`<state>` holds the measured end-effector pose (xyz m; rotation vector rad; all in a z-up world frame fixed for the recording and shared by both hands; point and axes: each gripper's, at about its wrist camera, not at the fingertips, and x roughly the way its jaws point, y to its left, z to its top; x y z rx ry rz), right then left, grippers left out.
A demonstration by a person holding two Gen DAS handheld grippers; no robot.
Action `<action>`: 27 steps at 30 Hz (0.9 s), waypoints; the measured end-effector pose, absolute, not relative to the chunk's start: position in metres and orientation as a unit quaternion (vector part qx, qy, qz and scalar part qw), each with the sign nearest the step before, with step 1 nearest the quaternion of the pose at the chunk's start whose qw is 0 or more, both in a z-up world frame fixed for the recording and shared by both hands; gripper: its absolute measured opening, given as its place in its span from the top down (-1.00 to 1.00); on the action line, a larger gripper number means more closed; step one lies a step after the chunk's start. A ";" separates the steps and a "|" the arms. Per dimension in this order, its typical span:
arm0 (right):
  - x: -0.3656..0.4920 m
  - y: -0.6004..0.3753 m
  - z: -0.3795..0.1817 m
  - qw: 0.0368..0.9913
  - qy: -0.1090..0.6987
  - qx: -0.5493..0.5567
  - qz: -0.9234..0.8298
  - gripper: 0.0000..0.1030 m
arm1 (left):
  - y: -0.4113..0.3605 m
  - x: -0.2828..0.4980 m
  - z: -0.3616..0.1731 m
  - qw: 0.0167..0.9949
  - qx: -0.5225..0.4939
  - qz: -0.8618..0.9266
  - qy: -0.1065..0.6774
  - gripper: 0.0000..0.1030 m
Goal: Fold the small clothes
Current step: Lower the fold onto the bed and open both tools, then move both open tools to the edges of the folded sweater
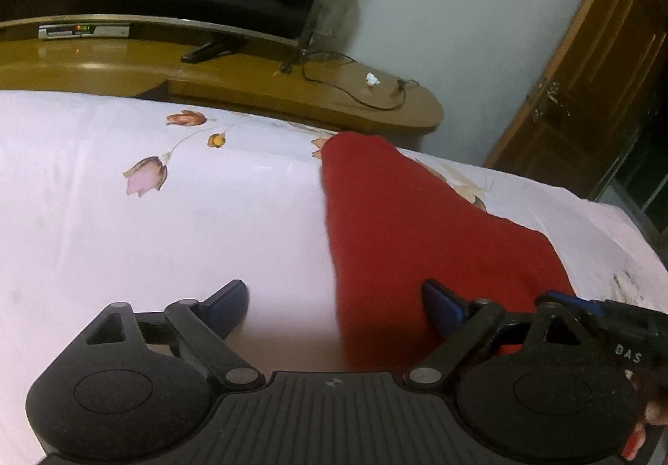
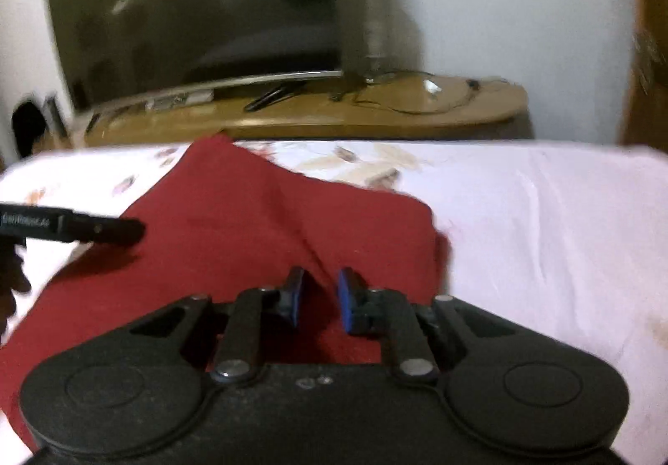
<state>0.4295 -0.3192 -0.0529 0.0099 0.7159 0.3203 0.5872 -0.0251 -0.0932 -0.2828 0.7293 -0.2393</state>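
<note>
A red garment lies flat on the white floral bedsheet, with one narrow end reaching toward the bed's far edge. My left gripper is open wide and straddles the garment's left edge: one finger is over bare sheet, the other over red cloth. In the right wrist view the garment spreads out ahead. My right gripper has its blue pads close together, pinching a raised ridge of the cloth near its right side. The right gripper also shows at the left view's lower right. A left gripper finger pokes in from the left.
Beyond the bed stands a wooden TV stand with a dark television, a set-top box, a remote and a loose cable. A wooden door is at the right. Bare sheet lies right of the garment.
</note>
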 end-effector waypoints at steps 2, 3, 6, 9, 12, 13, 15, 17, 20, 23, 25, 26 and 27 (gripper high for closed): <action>0.425 -0.315 -0.050 0.925 0.349 -0.016 0.152 0.71 | -0.026 0.586 -0.087 0.920 -0.136 -0.118 0.348 -0.74; 0.426 -0.313 -0.047 0.924 0.351 -0.019 0.153 0.71 | -0.025 0.589 -0.084 0.923 -0.138 -0.120 0.340 -0.74; 0.431 -0.324 -0.030 0.930 0.333 0.010 0.154 0.62 | -0.024 0.601 -0.072 0.933 -0.130 -0.119 0.314 -0.74; 0.440 -0.324 -0.023 0.939 0.307 0.000 0.156 0.62 | -0.024 0.624 -0.076 0.931 -0.134 -0.106 0.323 -0.74; 0.459 -0.314 -0.041 0.930 0.327 -0.040 0.165 0.63 | -0.032 0.643 -0.101 0.923 -0.117 -0.094 0.354 -0.77; 0.465 -0.313 -0.059 0.921 0.356 -0.068 0.145 0.63 | -0.034 0.643 -0.101 0.925 -0.110 -0.093 0.352 -0.79; 0.463 -0.326 -0.063 0.929 0.341 -0.030 0.142 0.66 | -0.037 0.644 -0.096 0.923 -0.100 -0.090 0.359 -0.79; 0.461 -0.327 -0.060 0.928 0.343 -0.031 0.138 0.66 | -0.035 0.636 -0.085 0.924 -0.098 -0.089 0.358 -0.78; 0.443 -0.330 -0.040 0.935 0.325 -0.017 0.140 0.55 | -0.026 0.598 -0.066 0.932 -0.105 -0.123 0.325 -0.78; 0.410 -0.331 -0.021 0.936 0.306 -0.011 0.171 0.49 | -0.025 0.557 -0.064 0.928 -0.101 -0.160 0.320 -0.78; 0.386 -0.328 -0.015 0.930 0.307 -0.014 0.199 0.49 | -0.026 0.536 -0.069 0.924 -0.102 -0.184 0.320 -0.78; 0.377 -0.325 -0.015 0.926 0.313 -0.019 0.212 0.50 | -0.027 0.528 -0.072 0.923 -0.096 -0.187 0.323 -0.78; 0.370 -0.322 -0.017 0.920 0.322 -0.024 0.222 0.52 | -0.031 0.525 -0.080 0.919 -0.079 -0.182 0.342 -0.78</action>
